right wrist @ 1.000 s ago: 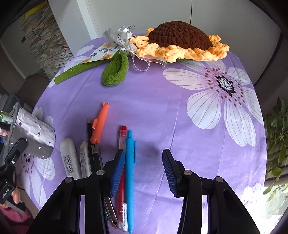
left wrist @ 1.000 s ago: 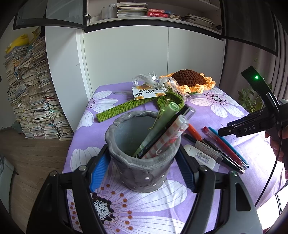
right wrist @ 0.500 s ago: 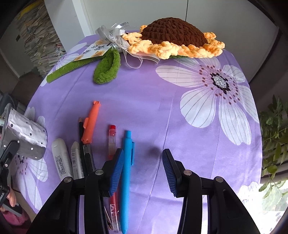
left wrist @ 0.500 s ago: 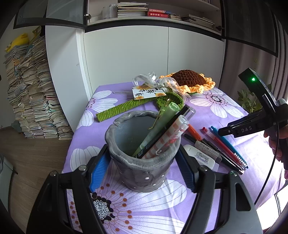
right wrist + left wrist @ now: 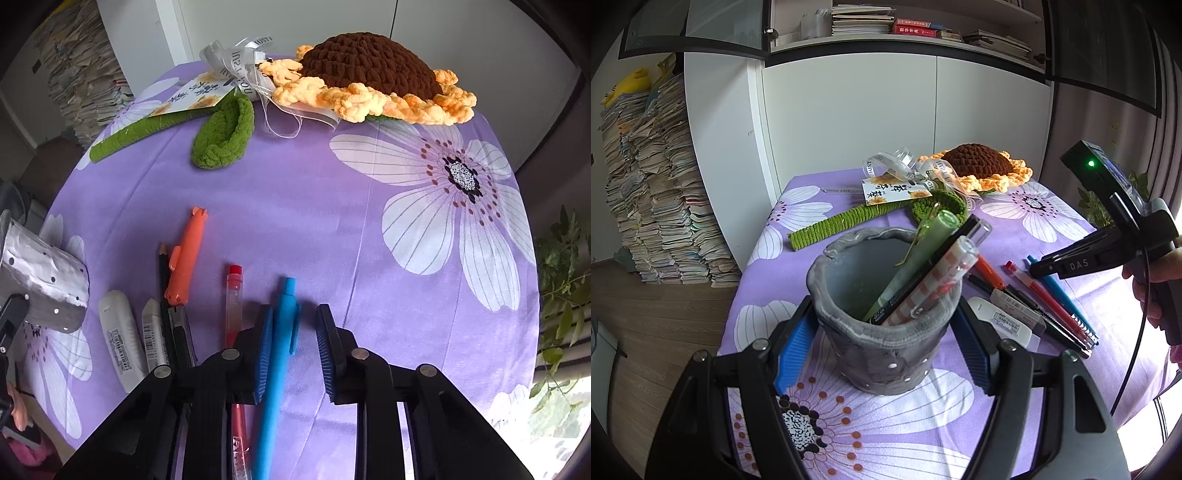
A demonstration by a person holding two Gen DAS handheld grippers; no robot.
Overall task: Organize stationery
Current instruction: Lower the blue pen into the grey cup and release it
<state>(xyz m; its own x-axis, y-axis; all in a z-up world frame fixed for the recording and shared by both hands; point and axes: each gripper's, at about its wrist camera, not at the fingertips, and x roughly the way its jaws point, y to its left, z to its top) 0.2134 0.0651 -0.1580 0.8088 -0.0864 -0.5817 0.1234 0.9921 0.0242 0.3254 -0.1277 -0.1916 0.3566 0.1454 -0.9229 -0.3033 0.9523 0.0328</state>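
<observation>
My left gripper point(image 5: 882, 347) stands around a grey felt pen pot point(image 5: 882, 332), blue pads at its sides; the pot holds a green pen, a black pen and a checked pen. My right gripper point(image 5: 295, 350) is open and low over the table, with a blue pen point(image 5: 279, 354) lying between its jaws, close to the left pad. A red pen point(image 5: 233, 306), an orange pen point(image 5: 184, 258), a black pencil and two white erasers point(image 5: 120, 343) lie to its left. The right gripper also shows in the left wrist view point(image 5: 1067, 264) above the pens.
A crocheted sunflower point(image 5: 369, 81) with a green stem and leaf point(image 5: 225, 136), ribbon and tag lies at the table's far end. The purple flowered cloth point(image 5: 369, 221) covers the table. Book stacks point(image 5: 657, 184) stand on the floor left; a plant stands right.
My right gripper has moved down and left so the blue pen now lies between its jaws. The left gripper and pot have not moved.
</observation>
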